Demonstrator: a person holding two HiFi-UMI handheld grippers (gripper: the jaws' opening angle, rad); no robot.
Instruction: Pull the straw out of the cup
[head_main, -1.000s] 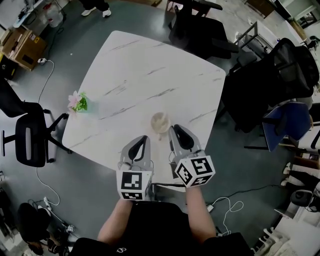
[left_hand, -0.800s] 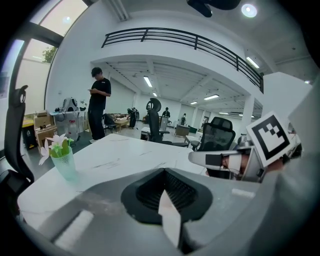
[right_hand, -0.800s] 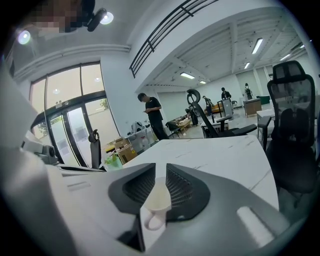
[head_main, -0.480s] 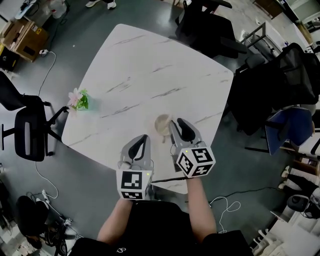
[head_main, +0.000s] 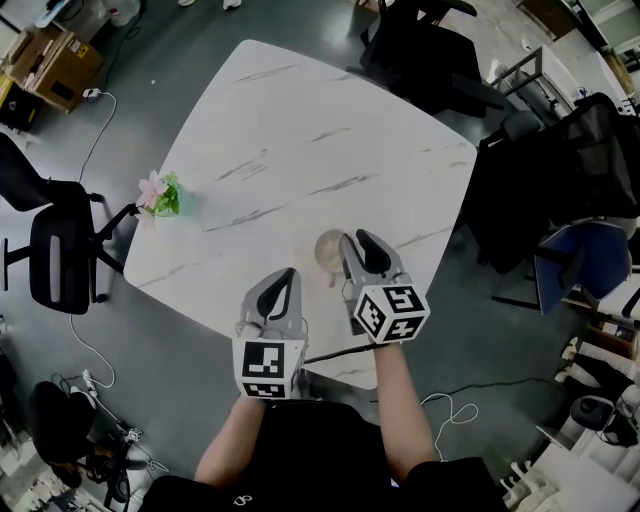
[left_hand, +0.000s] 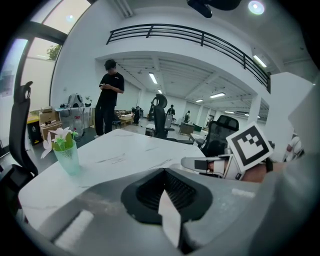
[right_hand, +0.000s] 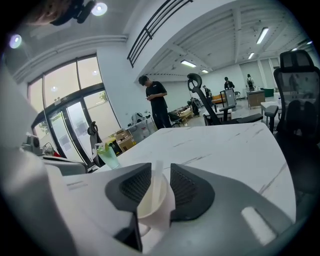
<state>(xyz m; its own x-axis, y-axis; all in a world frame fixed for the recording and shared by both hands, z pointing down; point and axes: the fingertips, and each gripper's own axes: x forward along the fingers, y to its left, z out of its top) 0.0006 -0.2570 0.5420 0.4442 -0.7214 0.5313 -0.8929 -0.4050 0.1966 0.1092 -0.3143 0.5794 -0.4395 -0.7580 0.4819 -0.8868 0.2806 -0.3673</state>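
While your left gripper (head_main: 280, 292) waits shut and empty, your right gripper (right_hand: 160, 172) straddles the cup (right_hand: 150, 209) at the table's (head_main: 300, 140) 5 o'clock with jaws parted and gripping nothing, likely to pinch the upright straw (right_hand: 156, 182) between them.

The white, grey-veined surface (head_main: 300, 150) carries two things: a cup (head_main: 329, 247) close to its near right edge, and a green vase (head_main: 158, 197) of flowers at its left corner.
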